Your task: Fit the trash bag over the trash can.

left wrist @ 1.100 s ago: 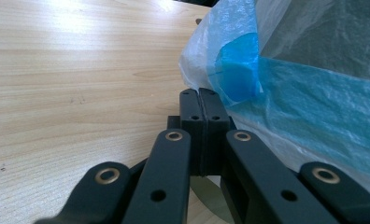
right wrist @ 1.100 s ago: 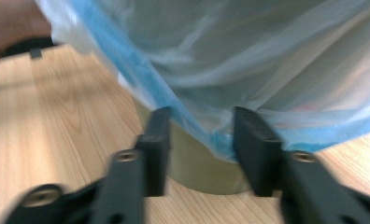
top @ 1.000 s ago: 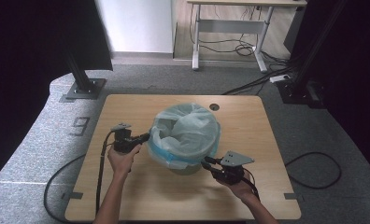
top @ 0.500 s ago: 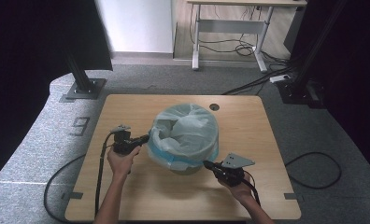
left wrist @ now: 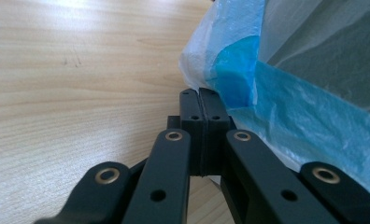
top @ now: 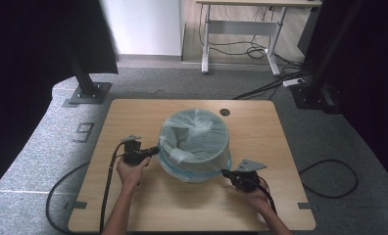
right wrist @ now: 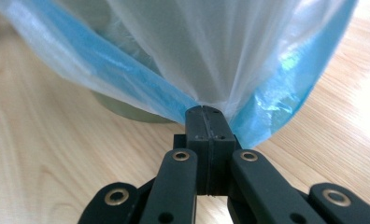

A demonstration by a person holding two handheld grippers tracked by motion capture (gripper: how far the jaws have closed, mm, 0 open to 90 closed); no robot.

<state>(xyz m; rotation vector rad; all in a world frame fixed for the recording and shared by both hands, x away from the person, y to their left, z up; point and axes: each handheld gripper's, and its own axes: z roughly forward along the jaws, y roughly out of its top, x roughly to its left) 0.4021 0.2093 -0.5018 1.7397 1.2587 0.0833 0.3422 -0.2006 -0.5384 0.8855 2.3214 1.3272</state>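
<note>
Round bin point(top: 194, 147) sits mid bench point(top: 133, 210), slightly toward the near edge, lined with a translucent blue-white bag point(top: 197, 129) whose rim is folded down over the outside wall. In the high view the bag skirt hangs most of the way down the bin, blue band showing near its lower edge.

Left tongs point(top: 155, 151) come in from the bin's left side, held in the person's left hand point(top: 129, 171), cable point(top: 106, 191) trailing back off the near bench edge. In the left gripper view the left tongs point(left wrist: 199, 95) are fully closed, pads pressed flat together, tips right at the folded blue hem of the bag point(left wrist: 276, 93); a sliver of film appears pinched at the tip, though the pinch itself is hard to see.

Right tongs point(top: 225, 172) sit at the bin's near-right side, low by the bench surface, held in the right hand point(top: 253, 193), grey three-cornered plate point(top: 248, 165) on top. In the right gripper view the right tongs point(right wrist: 205, 112) are clamped shut on the bag point(right wrist: 197, 51), the film gathering to a point at the tips and fanning out upward; jaws have just been closing, film between them. Olive-grey base of the bin point(right wrist: 127, 109) shows under the skirt, resting on the wood.

Small dark hole point(top: 225, 112) in the bench beyond the bin. Floor point(top: 329, 132) grey carpet, a white desk frame point(top: 241, 29) further back.
</note>
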